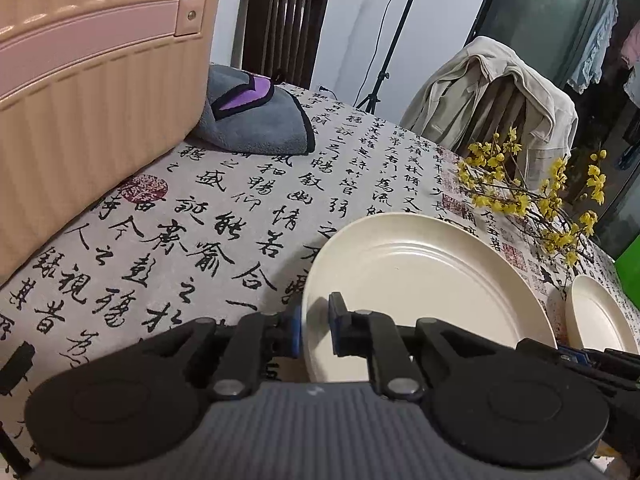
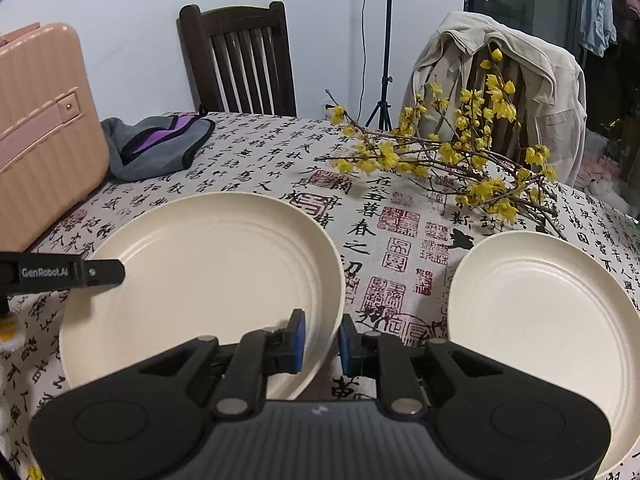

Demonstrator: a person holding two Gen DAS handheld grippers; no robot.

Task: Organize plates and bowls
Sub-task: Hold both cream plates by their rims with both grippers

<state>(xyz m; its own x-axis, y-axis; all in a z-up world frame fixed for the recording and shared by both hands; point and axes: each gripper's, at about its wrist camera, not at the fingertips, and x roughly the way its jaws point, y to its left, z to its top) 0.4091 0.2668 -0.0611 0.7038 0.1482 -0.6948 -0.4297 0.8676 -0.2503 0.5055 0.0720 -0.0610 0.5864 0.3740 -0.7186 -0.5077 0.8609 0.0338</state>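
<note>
A large cream plate lies over the calligraphy tablecloth, held at both sides. My left gripper is shut on its left rim, one blue pad on each face. In the right wrist view that gripper's finger reaches over the same rim from the left. My right gripper is shut on the plate's right rim, and its fingers show at the lower right of the left wrist view. A second, smaller cream plate rests on the cloth to the right, untouched.
A pink ribbed suitcase stands at the table's left. A grey and purple cloth lies beside it. Yellow flowering branches lie behind the smaller plate. Two chairs, one draped with a beige jacket, stand at the far edge.
</note>
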